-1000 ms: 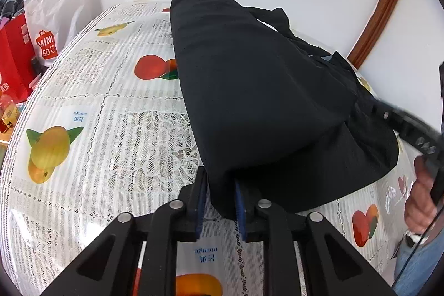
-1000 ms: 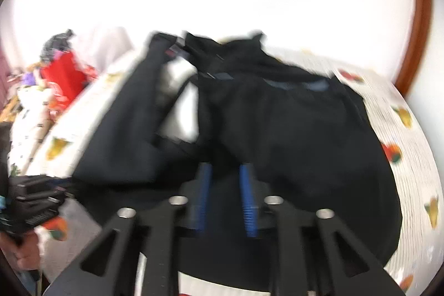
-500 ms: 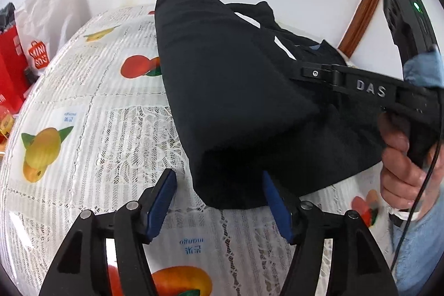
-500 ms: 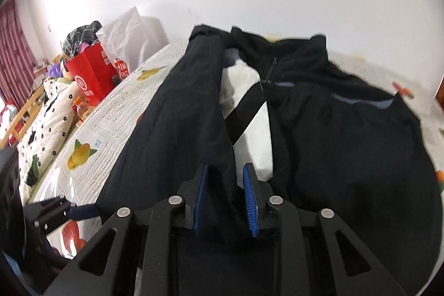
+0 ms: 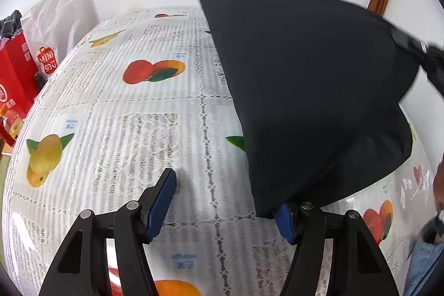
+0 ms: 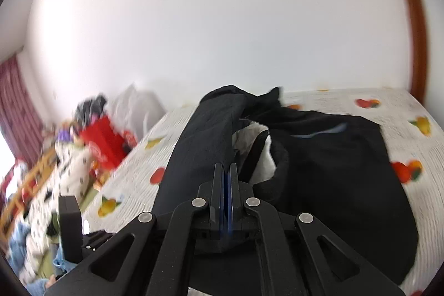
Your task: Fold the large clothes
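White walls back a table under a fruit-print lace tablecloth (image 5: 133, 129), with a red shopping bag (image 5: 14, 79) at its left edge. On it lies a black garment (image 6: 333, 171), one fold lifted. The right gripper (image 6: 225, 171) has just clamped its jaws together on that fold. The left gripper (image 5: 227, 201) stands with jaws spread, nothing pinched, the cloth's corner draped over its right finger.
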